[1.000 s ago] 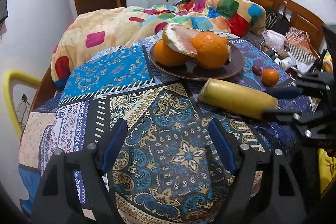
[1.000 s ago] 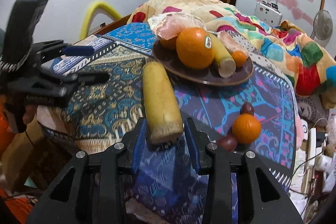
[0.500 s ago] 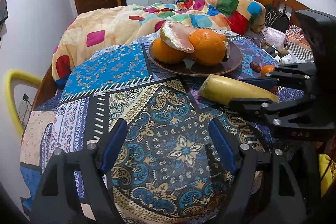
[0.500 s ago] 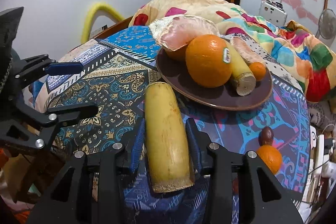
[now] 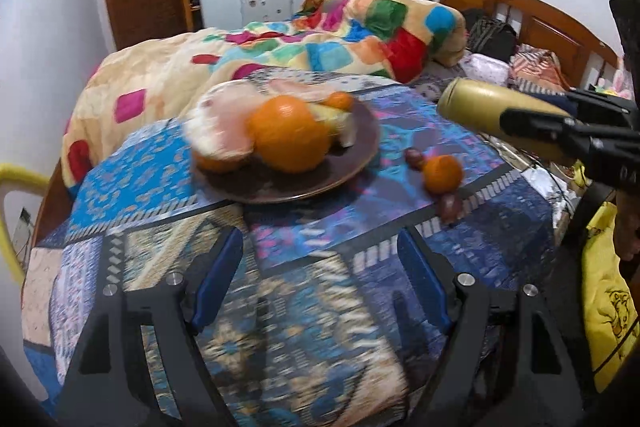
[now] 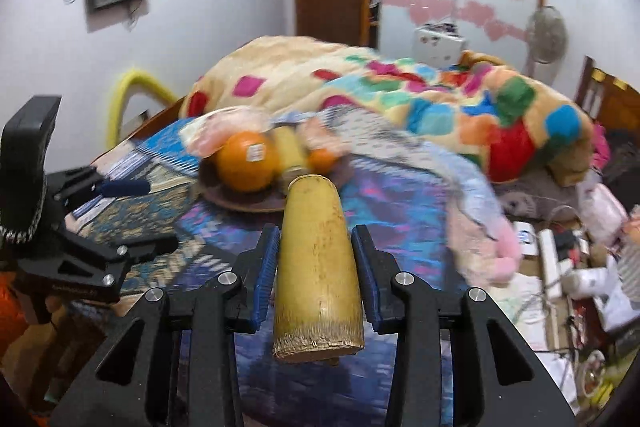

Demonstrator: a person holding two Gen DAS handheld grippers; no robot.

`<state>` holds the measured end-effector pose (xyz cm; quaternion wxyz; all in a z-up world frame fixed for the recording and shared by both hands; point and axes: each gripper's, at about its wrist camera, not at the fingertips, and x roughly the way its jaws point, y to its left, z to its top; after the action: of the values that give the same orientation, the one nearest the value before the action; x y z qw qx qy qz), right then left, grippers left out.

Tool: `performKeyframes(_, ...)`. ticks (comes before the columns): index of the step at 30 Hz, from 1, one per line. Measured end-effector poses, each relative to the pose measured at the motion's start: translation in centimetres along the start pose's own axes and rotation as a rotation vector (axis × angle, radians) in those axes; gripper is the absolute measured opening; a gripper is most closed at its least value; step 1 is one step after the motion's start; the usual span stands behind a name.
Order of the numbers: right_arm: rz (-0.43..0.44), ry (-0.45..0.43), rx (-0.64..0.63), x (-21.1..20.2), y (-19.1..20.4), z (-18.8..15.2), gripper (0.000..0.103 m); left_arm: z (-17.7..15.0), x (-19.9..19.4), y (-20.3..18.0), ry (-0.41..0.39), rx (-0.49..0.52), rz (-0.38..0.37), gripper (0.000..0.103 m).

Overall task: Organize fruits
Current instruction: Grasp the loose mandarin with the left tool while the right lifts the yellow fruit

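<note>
My right gripper (image 6: 316, 251) is shut on a thick yellow stalk piece (image 6: 318, 267), held up off the cloth and pointing at the plate. In the left wrist view the same stalk (image 5: 492, 111) hangs in the air at the right. A brown plate (image 5: 360, 143) carries a big orange (image 5: 288, 135), a pale peeled fruit (image 5: 224, 123), another stalk piece and a small orange. A loose small orange (image 5: 442, 174) and two dark round fruits (image 5: 414, 158) lie on the patterned cloth right of the plate. My left gripper (image 5: 320, 279) stands open over the cloth, with nothing between its fingers.
The round table's patterned cloth (image 5: 160, 163) drops off at its near and right edges. A bed with a colourful quilt (image 5: 320, 39) lies right behind it. A yellow chair back (image 5: 16, 183) is at the left. Clutter covers the floor (image 6: 560, 267) to the right.
My right gripper has lifted the stalk piece off the cloth and swung it right, then toward the plate. The left gripper has shifted right, so the plate now sits left of centre.
</note>
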<state>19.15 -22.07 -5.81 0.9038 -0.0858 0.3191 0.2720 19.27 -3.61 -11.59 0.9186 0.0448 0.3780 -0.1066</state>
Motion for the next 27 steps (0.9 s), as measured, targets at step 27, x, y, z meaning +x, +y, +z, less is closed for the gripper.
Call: performKeyframes(27,0.0,0.117,0.088,3.9,-5.0,-4.6,0.035,4.3,8.3,-7.9,0.106,0.038,-0.183,0.05)
